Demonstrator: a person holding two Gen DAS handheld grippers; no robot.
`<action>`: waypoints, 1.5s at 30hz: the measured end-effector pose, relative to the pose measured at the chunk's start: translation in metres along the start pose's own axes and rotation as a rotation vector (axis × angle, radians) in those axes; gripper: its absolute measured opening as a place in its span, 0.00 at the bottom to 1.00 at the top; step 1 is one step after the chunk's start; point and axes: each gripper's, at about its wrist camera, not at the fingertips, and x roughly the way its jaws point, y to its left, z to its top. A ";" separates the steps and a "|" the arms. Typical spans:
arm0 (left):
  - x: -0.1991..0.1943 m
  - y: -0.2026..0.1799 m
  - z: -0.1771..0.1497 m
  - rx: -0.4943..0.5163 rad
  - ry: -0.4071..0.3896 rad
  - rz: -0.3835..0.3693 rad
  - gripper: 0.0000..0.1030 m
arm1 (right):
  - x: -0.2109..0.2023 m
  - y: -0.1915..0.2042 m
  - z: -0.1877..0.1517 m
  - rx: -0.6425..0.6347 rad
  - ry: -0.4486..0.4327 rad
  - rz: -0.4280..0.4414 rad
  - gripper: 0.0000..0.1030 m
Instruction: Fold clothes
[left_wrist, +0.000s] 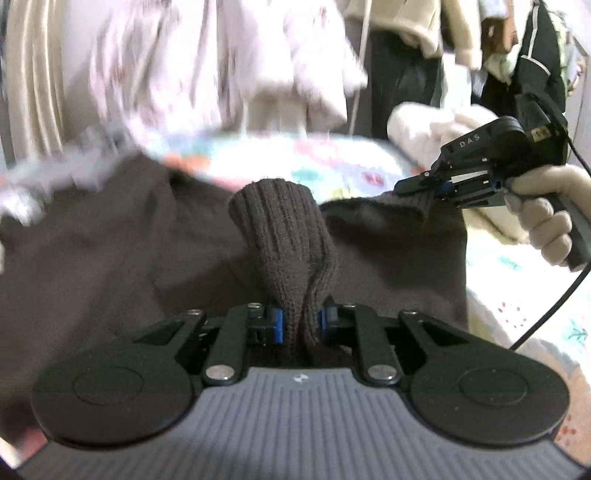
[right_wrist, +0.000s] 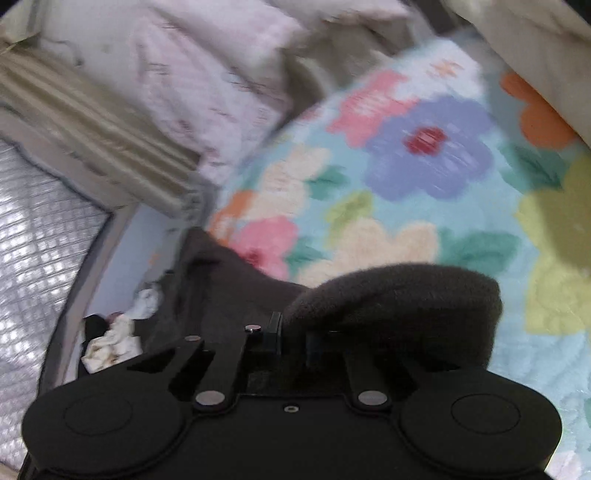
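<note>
Dark brown knit, one sweater (left_wrist: 110, 240), lies spread over a floral blanket (left_wrist: 332, 166) on the bed. Two tools are in use, and each is pinching a separate part of this single garment.

Left tool (left_wrist: 300, 319): its blue pads are pressed against a bunched ribbed section, which rises from between them toward 12 o'clock in the left wrist view. The rest of the sweater spreads out beyond the tool, from 9 o'clock round to 3 o'clock.

Right tool (left_wrist: 421, 186): seen at 2 o'clock in the left wrist view, carried by one gloved hand (left_wrist: 546, 218), with its jaws closed on the sweater's ribbed edge. In the right wrist view, the same tool (right_wrist: 293, 338) has fabric gathered between its fingers; a rounded fold bulges toward 2 o'clock, and more of the garment trails toward 10 o'clock.

Pale bedding (right_wrist: 207, 92) lies at 11 o'clock beyond the blanket (right_wrist: 424, 166); details there are blurred.
</note>
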 end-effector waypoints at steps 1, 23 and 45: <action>-0.010 0.001 0.005 0.022 -0.028 0.022 0.16 | -0.005 0.013 0.004 -0.027 -0.004 0.016 0.14; -0.113 0.218 0.057 -0.076 0.009 -0.049 0.07 | 0.122 0.266 0.023 -0.355 0.028 -0.110 0.13; 0.001 0.220 -0.001 -0.438 0.246 0.159 0.72 | 0.169 0.246 0.030 -0.301 0.124 -0.142 0.13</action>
